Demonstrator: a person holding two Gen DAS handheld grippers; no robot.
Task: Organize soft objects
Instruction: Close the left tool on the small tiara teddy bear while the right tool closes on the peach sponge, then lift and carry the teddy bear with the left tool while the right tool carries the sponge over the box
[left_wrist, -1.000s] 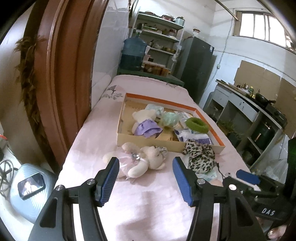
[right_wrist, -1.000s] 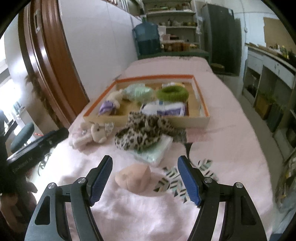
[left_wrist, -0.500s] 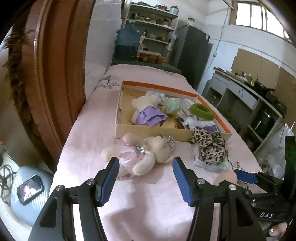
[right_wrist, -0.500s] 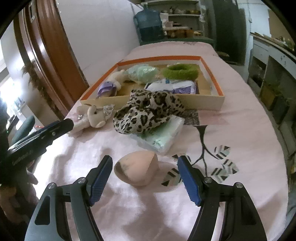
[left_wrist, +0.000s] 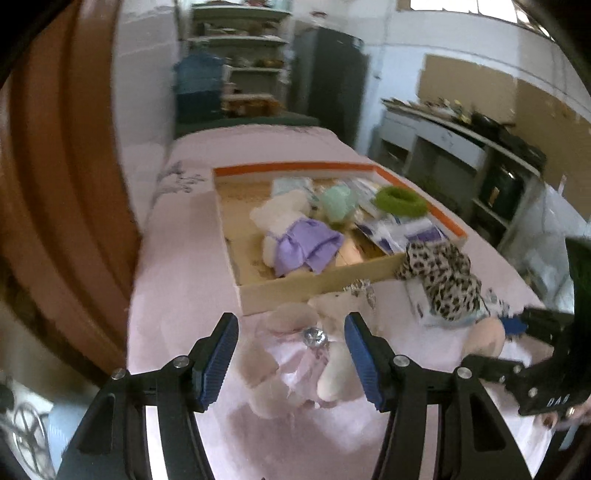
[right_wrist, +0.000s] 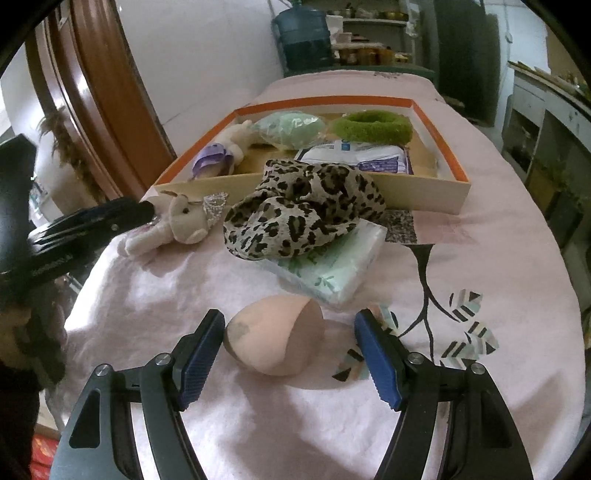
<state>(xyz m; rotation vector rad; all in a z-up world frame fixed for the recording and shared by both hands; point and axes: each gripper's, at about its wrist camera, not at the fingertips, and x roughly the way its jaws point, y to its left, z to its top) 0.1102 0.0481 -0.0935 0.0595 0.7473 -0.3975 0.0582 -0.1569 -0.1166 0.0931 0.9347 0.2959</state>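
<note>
My left gripper (left_wrist: 290, 356) is open, its blue pads on either side of a small plush animal in a pink dress (left_wrist: 295, 363) lying on the pink cloth; the plush also shows in the right wrist view (right_wrist: 173, 225). My right gripper (right_wrist: 290, 354) is open around a peach makeup sponge (right_wrist: 273, 339) on the cloth. A leopard-print cloth (right_wrist: 303, 208) lies on a mint tissue pack (right_wrist: 332, 266). An orange-rimmed cardboard tray (right_wrist: 424, 194) behind them holds a plush with purple cloth (left_wrist: 295, 236), a green ring (right_wrist: 371, 127), a mint item and packets.
The pink-covered table (right_wrist: 498, 229) runs away from me. A brown wooden door frame (left_wrist: 55, 184) stands at its left. Shelves, a blue water jug (right_wrist: 303, 37) and a dark fridge stand behind. A counter (left_wrist: 461, 144) lies to the right.
Both grippers have moved forward. The left now straddles the plush animal; the right now straddles the peach sponge. Both stay open.
</note>
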